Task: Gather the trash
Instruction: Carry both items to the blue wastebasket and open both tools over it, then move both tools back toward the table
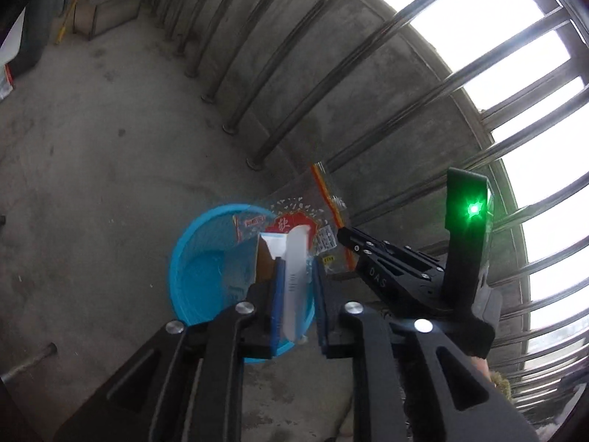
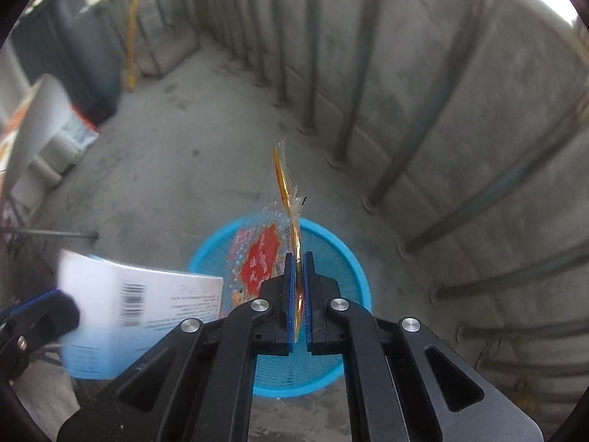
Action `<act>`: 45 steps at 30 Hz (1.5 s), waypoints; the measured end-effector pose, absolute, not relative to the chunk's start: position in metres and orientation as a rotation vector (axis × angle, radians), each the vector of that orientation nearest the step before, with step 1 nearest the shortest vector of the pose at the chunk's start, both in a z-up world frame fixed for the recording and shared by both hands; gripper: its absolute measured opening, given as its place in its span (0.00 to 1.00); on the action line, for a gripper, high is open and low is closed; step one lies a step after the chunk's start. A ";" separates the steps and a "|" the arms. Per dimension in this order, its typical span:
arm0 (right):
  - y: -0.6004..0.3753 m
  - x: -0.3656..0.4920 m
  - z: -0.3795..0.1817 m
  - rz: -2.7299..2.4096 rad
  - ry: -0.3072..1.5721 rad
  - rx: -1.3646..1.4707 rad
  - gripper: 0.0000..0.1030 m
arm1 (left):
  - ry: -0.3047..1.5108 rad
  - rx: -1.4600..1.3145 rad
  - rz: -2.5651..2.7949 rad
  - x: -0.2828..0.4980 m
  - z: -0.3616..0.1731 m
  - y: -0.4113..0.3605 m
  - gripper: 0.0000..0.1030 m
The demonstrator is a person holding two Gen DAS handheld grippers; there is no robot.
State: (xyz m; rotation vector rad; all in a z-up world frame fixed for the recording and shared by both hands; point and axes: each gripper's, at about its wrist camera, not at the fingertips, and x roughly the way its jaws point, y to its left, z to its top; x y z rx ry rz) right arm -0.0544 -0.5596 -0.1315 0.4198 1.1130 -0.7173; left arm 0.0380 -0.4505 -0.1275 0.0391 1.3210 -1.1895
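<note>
A blue mesh waste basket (image 1: 198,276) stands on the concrete floor; it also shows in the right wrist view (image 2: 331,250). My left gripper (image 1: 298,269) is over the basket with a white carton (image 1: 294,280) between its jaws; a gap shows on the right side, so the grip is unclear. The same carton (image 2: 140,313) shows at the lower left in the right wrist view, with the left gripper (image 2: 40,316) on it. My right gripper (image 2: 299,261) is shut on a clear plastic wrapper (image 2: 265,254) with red print, above the basket. The wrapper (image 1: 316,217) and right gripper (image 1: 344,234) also show in the left wrist view.
A concrete wall with metal railing bars (image 1: 331,84) curves along the right. Cardboard boxes (image 1: 106,14) and a yellow pole (image 2: 132,37) are at the far end. White and printed packages (image 2: 48,125) lie at the left. A metal rod (image 2: 51,235) lies on the floor.
</note>
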 end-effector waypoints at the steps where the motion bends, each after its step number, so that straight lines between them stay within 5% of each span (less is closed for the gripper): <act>1: -0.562 -0.057 -0.139 -0.746 1.138 0.424 0.10 | 1.358 0.024 -1.170 0.038 -0.137 -0.452 0.39; 2: -0.566 -0.062 -0.150 -0.767 1.154 0.444 0.17 | 1.379 0.021 -1.143 0.039 -0.143 -0.452 0.51; 4: -0.569 -0.070 -0.164 -0.813 1.183 0.449 0.46 | 1.397 0.010 -1.121 0.040 -0.145 -0.444 0.55; 5: -0.567 -0.071 -0.166 -0.820 1.183 0.448 0.48 | 1.399 0.011 -1.123 0.042 -0.145 -0.441 0.56; 16: -0.547 -0.052 -0.129 -0.749 1.052 0.404 0.63 | 1.200 0.055 -1.058 0.053 -0.086 -0.354 0.62; 28: -0.433 0.009 -0.012 -0.313 0.810 0.328 0.78 | 0.971 -0.091 -0.819 0.075 -0.003 -0.161 0.72; 36: -0.298 0.058 0.034 0.063 0.761 0.186 0.87 | 0.826 -0.243 -0.561 0.098 0.012 -0.002 0.84; 45: -0.181 0.122 0.036 0.321 0.838 0.110 0.87 | 0.757 -0.391 -0.323 0.110 -0.003 0.146 0.85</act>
